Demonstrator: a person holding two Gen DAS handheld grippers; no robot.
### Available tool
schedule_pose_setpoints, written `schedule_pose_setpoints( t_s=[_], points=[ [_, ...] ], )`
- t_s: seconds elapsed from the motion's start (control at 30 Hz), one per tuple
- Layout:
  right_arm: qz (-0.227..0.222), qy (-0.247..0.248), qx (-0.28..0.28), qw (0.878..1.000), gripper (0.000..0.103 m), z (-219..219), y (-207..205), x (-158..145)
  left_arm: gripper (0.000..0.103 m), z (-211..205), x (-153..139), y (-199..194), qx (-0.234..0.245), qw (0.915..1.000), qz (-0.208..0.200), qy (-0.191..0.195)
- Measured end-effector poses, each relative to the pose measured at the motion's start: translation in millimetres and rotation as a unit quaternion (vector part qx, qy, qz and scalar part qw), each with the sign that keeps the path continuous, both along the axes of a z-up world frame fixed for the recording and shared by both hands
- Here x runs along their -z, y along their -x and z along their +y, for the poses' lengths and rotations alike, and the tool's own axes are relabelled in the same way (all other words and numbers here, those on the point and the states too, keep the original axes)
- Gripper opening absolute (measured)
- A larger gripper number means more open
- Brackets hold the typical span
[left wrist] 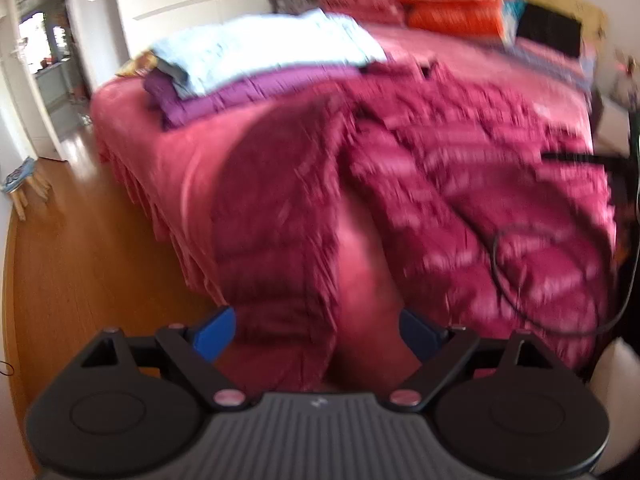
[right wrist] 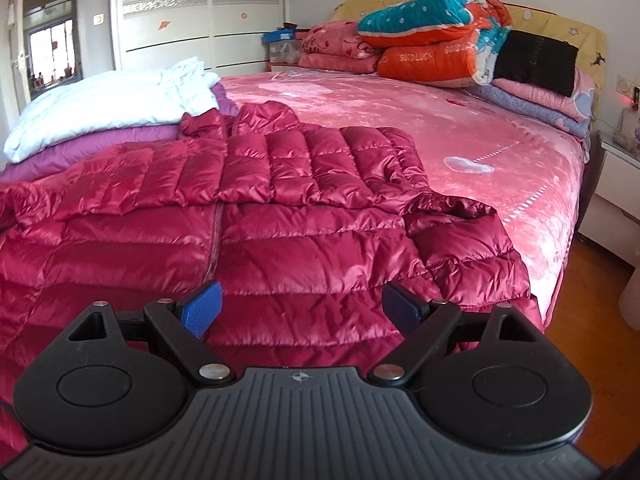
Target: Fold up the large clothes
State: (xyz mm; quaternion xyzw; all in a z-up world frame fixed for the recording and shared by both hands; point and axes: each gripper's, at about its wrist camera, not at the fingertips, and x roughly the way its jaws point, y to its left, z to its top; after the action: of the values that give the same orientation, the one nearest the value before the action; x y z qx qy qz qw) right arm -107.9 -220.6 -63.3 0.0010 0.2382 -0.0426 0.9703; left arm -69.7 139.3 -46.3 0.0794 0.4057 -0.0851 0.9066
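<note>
A crimson quilted down jacket (right wrist: 280,216) lies spread on the pink bed, one sleeve folded across its chest, the other sleeve (right wrist: 468,248) bent at the right near the bed's edge. My right gripper (right wrist: 302,310) is open and empty just above the jacket's hem. In the blurred left wrist view the jacket (left wrist: 460,200) drapes over the bed's corner, and one part (left wrist: 276,220) hangs down the side. My left gripper (left wrist: 318,332) is open, its blue pads on either side of that hanging part, not closed on it.
A white jacket (right wrist: 104,108) lies folded on a purple one (right wrist: 100,140) at the bed's left. Stacked quilts (right wrist: 436,36) and pillows sit at the headboard. A white nightstand (right wrist: 616,184) stands right of the bed. Wooden floor (left wrist: 80,264) and a small stool (left wrist: 24,184) lie left.
</note>
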Motion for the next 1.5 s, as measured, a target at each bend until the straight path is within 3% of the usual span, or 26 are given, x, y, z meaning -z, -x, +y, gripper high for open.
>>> schedule_pose_setpoints(
  t_s=[0.13,0.47,0.67,0.73,0.83,0.97,1.2,1.37,1.5],
  points=[
    [0.005,0.013,-0.008,1.0,0.103,5.3,2.3,1.6,0.089,-9.8,11.8,-8.1,0.008,0.9996,0.021,-0.014],
    [0.008,0.017,-0.022,1.0,0.103,7.8,2.6,1.9,0.076,-19.5,43.0,-51.8,-0.055,0.9946,0.08,-0.037],
    [0.014,0.011,-0.024,1.0,0.103,2.1,-3.0,3.4,0.048,-12.5,55.0,-71.2,-0.094,0.9897,0.102,-0.034],
    [0.015,0.01,-0.025,1.0,0.103,2.4,-5.2,4.0,0.019,-11.5,56.7,-71.8,-0.1,0.9886,0.105,-0.041],
    [0.014,0.009,-0.027,1.0,0.103,2.6,-8.1,4.7,0.004,-9.4,58.3,-72.8,-0.113,0.9864,0.107,-0.052],
    [0.007,0.004,-0.03,1.0,0.103,1.8,-11.0,3.8,0.001,-7.1,45.6,-68.0,-0.13,0.9873,0.07,-0.061],
    [-0.004,-0.02,-0.023,1.0,0.103,-5.6,-19.8,2.5,0.001,5.8,-1.3,-67.7,-0.158,0.9785,-0.032,-0.129],
    [-0.012,-0.053,-0.009,0.999,0.103,-17.5,-29.2,1.7,0.001,0.2,-46.9,-85.5,-0.152,0.9595,-0.116,-0.207],
    [-0.019,-0.089,0.009,0.996,0.103,-33.0,-36.4,0.0,0.001,-20.2,-75.8,-105.8,-0.127,0.9387,-0.18,-0.265]
  ],
)
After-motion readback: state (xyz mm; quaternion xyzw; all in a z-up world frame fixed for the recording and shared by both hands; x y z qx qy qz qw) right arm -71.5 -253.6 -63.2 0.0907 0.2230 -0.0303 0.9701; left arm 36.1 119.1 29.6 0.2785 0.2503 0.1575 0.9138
